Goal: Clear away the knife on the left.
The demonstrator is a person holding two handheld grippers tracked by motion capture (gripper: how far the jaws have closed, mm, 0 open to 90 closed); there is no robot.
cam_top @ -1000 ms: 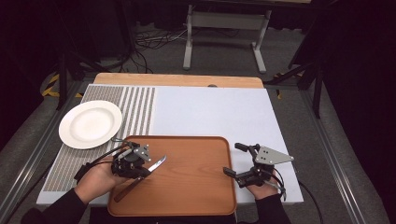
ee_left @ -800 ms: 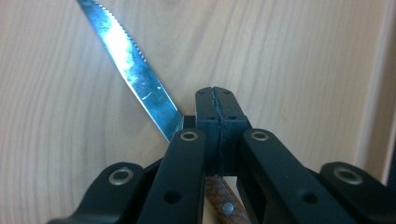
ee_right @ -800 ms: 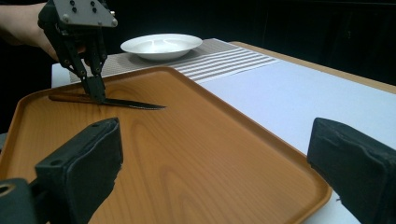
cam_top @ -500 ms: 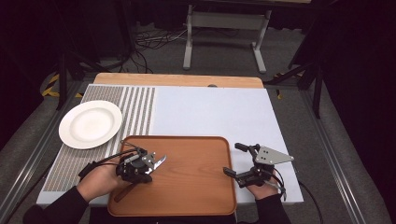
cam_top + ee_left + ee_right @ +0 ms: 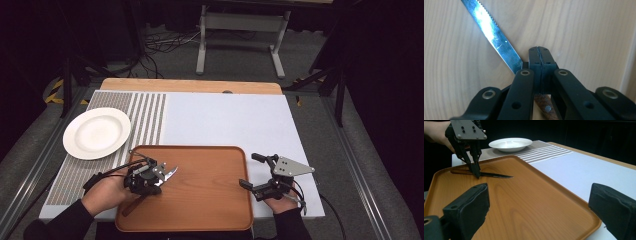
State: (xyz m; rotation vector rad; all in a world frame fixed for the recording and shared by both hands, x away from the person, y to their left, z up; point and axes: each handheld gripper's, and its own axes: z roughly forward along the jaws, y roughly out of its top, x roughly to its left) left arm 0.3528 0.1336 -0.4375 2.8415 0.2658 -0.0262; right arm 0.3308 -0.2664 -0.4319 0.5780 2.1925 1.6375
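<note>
Knife lies diagonally (blade toward tray centre).

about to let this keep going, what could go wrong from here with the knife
1. The left gripper is shut on the knife right where blade meets handle, so it may pivot or slip when lifted.
2. The blade tip juts out past the fingers over the tray and could scrape the wood.
3. The right gripper sits open at the tray's right edge; a fast swing of the blade could head its way.
</note>
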